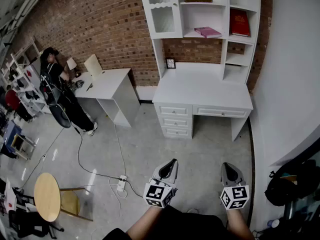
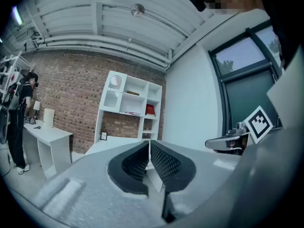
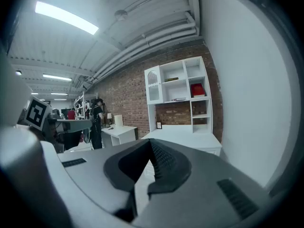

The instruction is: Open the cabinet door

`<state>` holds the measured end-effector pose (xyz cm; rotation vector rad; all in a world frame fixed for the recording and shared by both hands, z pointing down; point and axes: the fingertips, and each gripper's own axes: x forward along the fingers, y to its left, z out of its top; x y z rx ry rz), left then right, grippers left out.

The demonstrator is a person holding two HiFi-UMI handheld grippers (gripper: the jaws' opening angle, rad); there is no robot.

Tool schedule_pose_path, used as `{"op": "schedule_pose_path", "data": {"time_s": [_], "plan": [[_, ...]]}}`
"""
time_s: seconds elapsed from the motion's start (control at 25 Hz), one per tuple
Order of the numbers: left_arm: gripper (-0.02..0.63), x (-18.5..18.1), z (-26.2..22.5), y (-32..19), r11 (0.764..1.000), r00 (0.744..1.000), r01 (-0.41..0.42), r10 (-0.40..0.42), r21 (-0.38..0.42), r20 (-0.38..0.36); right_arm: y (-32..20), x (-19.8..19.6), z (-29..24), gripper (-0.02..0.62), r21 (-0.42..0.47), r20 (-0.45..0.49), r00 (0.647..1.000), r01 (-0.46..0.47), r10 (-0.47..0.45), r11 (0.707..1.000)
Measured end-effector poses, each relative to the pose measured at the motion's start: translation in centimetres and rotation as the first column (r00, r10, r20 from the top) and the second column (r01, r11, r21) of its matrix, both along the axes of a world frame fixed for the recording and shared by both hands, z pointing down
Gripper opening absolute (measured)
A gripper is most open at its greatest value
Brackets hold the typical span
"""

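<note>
The white desk unit (image 1: 202, 91) stands against the brick wall, well ahead of me. Its cabinet door (image 1: 162, 9), with glass panes, sits closed at the hutch's upper left; it also shows in the left gripper view (image 2: 115, 91) and the right gripper view (image 3: 153, 85). My left gripper (image 1: 173, 161) and right gripper (image 1: 226, 165) hang side by side over the floor, far short of the unit. Both are shut with nothing between the jaws, as the left gripper (image 2: 149, 144) and right gripper (image 3: 151, 144) show in their own views.
Open shelves hold a pink book (image 1: 207, 32) and a red book (image 1: 240, 23). Drawers (image 1: 175, 119) sit under the desktop. A person (image 1: 60, 89) stands at a white table (image 1: 107, 84) at left. A power strip (image 1: 121, 184) with cable lies on the floor. A round wooden table (image 1: 47, 196) is near left.
</note>
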<state>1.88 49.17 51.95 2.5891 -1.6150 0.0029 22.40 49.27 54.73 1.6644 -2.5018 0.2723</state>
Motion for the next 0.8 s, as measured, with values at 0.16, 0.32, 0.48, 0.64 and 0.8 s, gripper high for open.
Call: {"op": "schedule_pose_path", "data": {"time_s": [0.16,0.32,0.48,0.64,0.8], "plan": [[0.021,1.0,0.3,0.6,1.000,1.000,0.000,0.000,0.000,0.005,0.4,1.0,0.3,0.002,0.004,0.023,1.000,-0.013,0.013,1.000],[0.020,1.3,1.0,1.5,1.000,1.000,0.007,-0.007,-0.018,0.012,0.8,1.7,1.5,0.002,-0.017,0.035,0.999,-0.019,0.019,1.000],[0.020,0.7,1.2,1.6,1.000,1.000,0.014,-0.013,-0.021,0.025,0.7,1.0,2.0,0.002,-0.029,0.052,0.999,-0.003,0.005,1.000],[0.020,0.3,1.7,0.3,1.000,1.000,0.014,-0.013,-0.027,0.018,-0.1,-0.3,2.4,0.002,-0.031,0.039,0.999,0.018,-0.016,0.999],[0.020,0.3,2.3,-2.2,0.999,1.000,-0.011,0.012,-0.030,0.009,-1.8,-0.4,2.5,0.002,-0.024,0.017,1.000,0.013,-0.012,1.000]]}}
